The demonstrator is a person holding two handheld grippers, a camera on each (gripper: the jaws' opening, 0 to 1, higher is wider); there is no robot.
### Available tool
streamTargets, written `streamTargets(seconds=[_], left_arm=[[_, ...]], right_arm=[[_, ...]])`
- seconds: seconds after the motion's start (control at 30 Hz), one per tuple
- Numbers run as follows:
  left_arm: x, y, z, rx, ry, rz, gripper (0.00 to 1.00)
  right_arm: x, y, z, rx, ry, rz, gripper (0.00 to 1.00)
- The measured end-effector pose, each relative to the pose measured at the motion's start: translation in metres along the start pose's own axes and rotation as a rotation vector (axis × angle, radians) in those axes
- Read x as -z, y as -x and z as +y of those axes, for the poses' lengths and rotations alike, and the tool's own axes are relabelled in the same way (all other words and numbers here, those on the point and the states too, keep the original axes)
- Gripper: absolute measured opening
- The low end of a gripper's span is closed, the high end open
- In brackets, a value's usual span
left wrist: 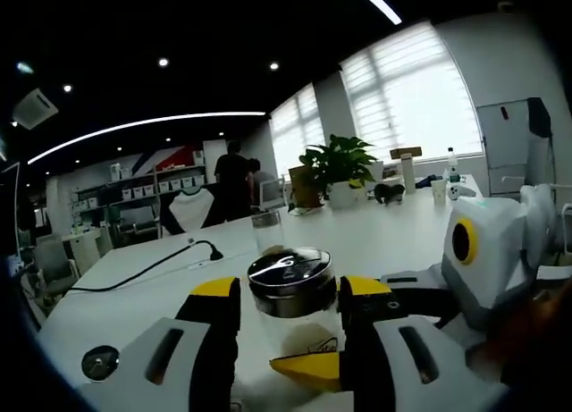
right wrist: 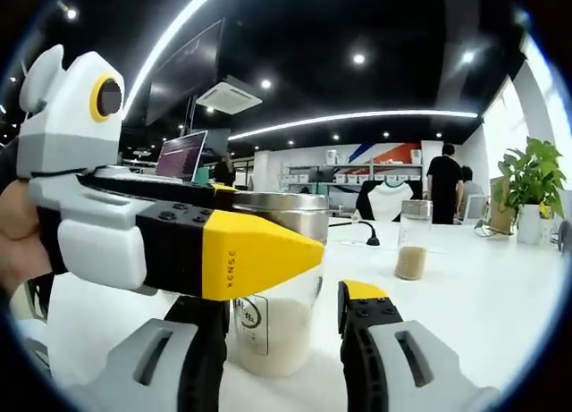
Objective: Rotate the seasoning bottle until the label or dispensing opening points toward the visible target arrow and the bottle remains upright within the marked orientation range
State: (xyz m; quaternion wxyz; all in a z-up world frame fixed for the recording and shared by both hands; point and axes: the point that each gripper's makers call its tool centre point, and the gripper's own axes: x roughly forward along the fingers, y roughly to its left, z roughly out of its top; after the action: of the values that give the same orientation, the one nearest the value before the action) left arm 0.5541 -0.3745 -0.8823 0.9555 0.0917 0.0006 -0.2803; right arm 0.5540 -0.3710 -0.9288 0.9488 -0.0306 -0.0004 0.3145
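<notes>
The seasoning bottle (left wrist: 290, 282) is a clear glass jar with a shiny metal lid, upright on the white table (left wrist: 384, 233). My left gripper (left wrist: 290, 294) holds it at lid height, a yellow-tipped jaw on each side. In the right gripper view the bottle (right wrist: 279, 327) holds pale powder, and a printed label (right wrist: 254, 314) faces the camera. My right gripper (right wrist: 286, 323) straddles its lower body, open, with a gap at the right jaw. The left gripper (right wrist: 259, 253) reaches in from the left across the lid. The right gripper (left wrist: 308, 367) comes in low from the right.
A smaller glass jar (right wrist: 411, 244) with tan seasoning stands farther back on the table. A black cable (left wrist: 152, 269) and a round disc (left wrist: 100, 363) lie to the left. A potted plant (left wrist: 340, 166) and cups stand at the far end. People (right wrist: 444, 184) stand by shelves.
</notes>
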Motion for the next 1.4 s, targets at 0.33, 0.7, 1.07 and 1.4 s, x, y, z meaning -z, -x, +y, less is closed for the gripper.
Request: streamTargets(seconds=[0.33,0.7,1.07,1.4], left_arm=[[-0.014,0.018,-0.003,0.002,-0.036,0.003,0.61],[-0.019,0.033,0.014,-0.057,-0.037,0.012,0.65],[-0.021,0.041,0.028,-0.091,-0.026,0.010,0.68],[-0.020,0.041,0.031,-0.102,-0.023,0.015,0.68]], right_arm=[[-0.011,0.007,0.000,-0.003,-0.011,-0.023,0.50],[-0.007,0.012,-0.010,0.023,-0.030,-0.014,0.51],[-0.019,0.019,0.001,-0.024,-0.030,-0.030,0.52],[-0.026,0.030,-0.009,-0.013,-0.047,-0.047,0.52]])
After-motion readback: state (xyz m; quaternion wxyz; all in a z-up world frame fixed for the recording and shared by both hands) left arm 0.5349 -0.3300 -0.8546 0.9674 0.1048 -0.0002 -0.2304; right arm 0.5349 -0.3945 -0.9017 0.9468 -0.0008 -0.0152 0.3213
